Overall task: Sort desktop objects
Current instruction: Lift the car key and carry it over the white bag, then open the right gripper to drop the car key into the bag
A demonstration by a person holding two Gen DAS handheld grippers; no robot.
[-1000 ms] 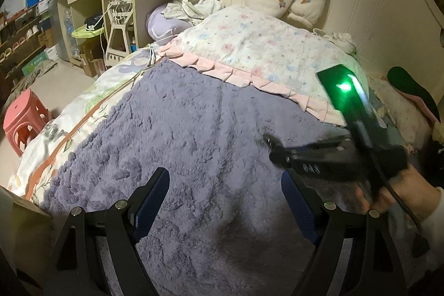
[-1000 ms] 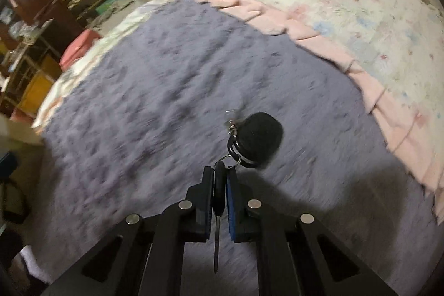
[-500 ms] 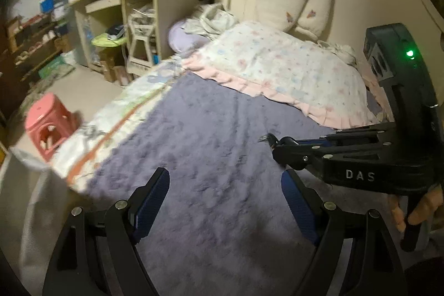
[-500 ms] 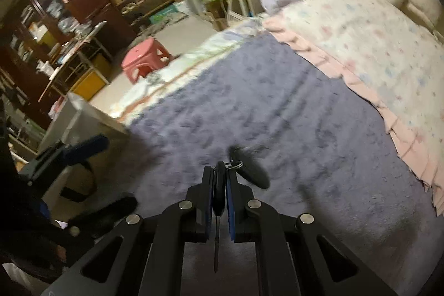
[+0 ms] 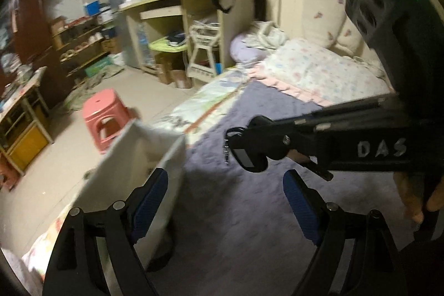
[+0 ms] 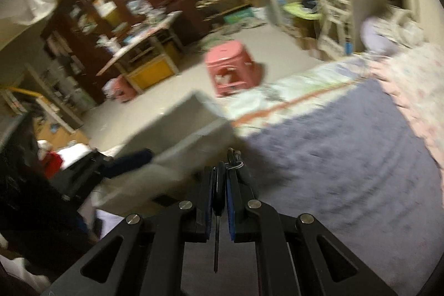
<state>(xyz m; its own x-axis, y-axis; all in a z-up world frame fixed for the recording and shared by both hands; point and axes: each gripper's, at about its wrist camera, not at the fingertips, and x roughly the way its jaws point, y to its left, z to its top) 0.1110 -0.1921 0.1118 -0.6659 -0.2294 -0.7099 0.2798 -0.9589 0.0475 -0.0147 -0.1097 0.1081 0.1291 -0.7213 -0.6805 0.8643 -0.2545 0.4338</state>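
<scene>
Purple fleece blanket (image 5: 249, 212) covers the bed; beyond, a pink plastic stool (image 5: 105, 115). Newly in view: a white box (image 5: 138, 171). Left gripper (image 5: 224, 201) opening, empty; right gripper (image 6: 220, 190) clamps black keys (image 6: 220, 185).

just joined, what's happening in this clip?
A person holds a handheld gripper in each hand over a bed covered by a purple blanket. The right gripper is shut on a key with a black fob hanging off its ring, held in the air near a pale box at the bed's edge. The left gripper is empty, its jaws opening.
</scene>
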